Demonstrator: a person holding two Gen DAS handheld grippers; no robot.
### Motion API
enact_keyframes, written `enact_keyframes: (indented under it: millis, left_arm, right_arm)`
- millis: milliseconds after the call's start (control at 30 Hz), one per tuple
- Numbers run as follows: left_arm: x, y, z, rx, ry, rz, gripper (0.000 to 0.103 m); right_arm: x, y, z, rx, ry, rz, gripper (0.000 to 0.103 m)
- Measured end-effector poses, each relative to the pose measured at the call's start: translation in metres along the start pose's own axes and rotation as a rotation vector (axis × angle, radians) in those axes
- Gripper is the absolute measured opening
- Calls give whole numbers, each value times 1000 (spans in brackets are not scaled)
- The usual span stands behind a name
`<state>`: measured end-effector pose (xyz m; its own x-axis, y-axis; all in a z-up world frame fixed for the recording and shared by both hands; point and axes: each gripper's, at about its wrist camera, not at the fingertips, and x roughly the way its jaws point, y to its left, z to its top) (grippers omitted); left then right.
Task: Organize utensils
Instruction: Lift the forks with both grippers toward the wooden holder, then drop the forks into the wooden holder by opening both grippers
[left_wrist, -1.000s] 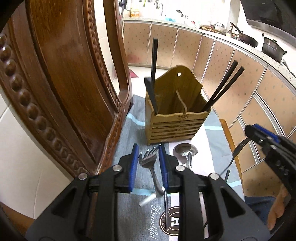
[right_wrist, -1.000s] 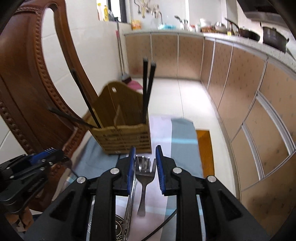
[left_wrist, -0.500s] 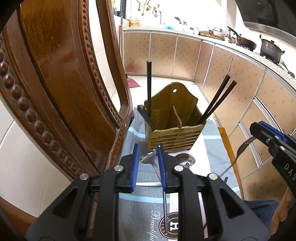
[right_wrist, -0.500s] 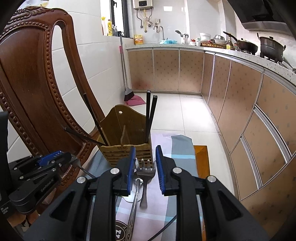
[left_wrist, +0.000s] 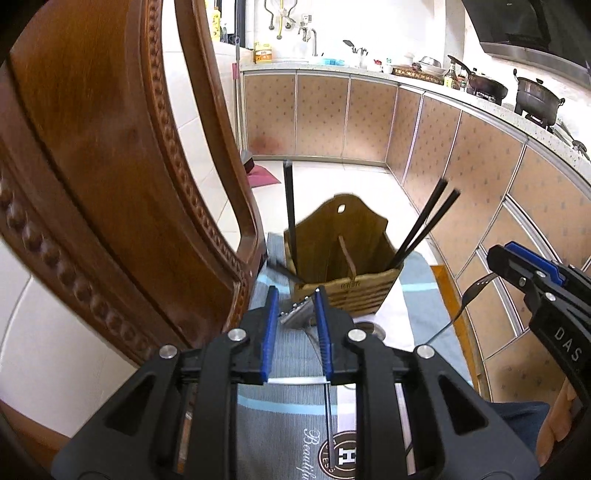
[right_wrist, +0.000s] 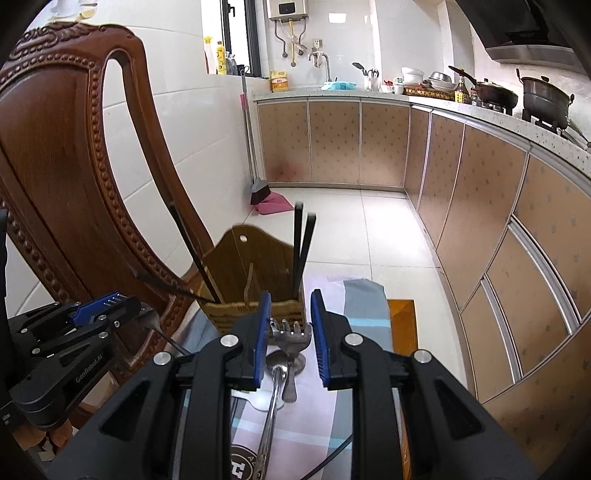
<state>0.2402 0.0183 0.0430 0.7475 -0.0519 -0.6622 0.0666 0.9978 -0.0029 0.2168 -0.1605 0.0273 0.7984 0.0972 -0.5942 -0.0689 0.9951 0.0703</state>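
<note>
A wooden utensil holder (left_wrist: 347, 266) (right_wrist: 255, 273) stands on a striped cloth (left_wrist: 284, 417), with black chopsticks (left_wrist: 424, 232) leaning in its compartments. My left gripper (left_wrist: 295, 325) is shut on a metal fork (left_wrist: 297, 314), lifted just before the holder; it also shows in the right wrist view (right_wrist: 110, 314). My right gripper (right_wrist: 289, 332) is shut on another fork (right_wrist: 290, 339), raised above the cloth to the right; it shows in the left wrist view (left_wrist: 517, 266). A metal spoon (right_wrist: 273, 391) lies on the cloth below.
A carved wooden chair back (left_wrist: 110, 184) rises close on the left, right beside the holder. Kitchen cabinets (right_wrist: 480, 206) curve along the right, with pots (right_wrist: 546, 99) on the counter. A broom (right_wrist: 258, 184) leans at the far wall.
Both grippers have risen with their forks, so the holder sits lower and farther in both views. The spoon stays on the cloth.
</note>
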Motion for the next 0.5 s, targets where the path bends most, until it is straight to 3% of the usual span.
enact_keyframes:
  millis: [500]
  left_arm:
    - [-42,0,110,9,-130,25,20]
  right_arm:
    - [-4,12,115,-5,-74,56,23]
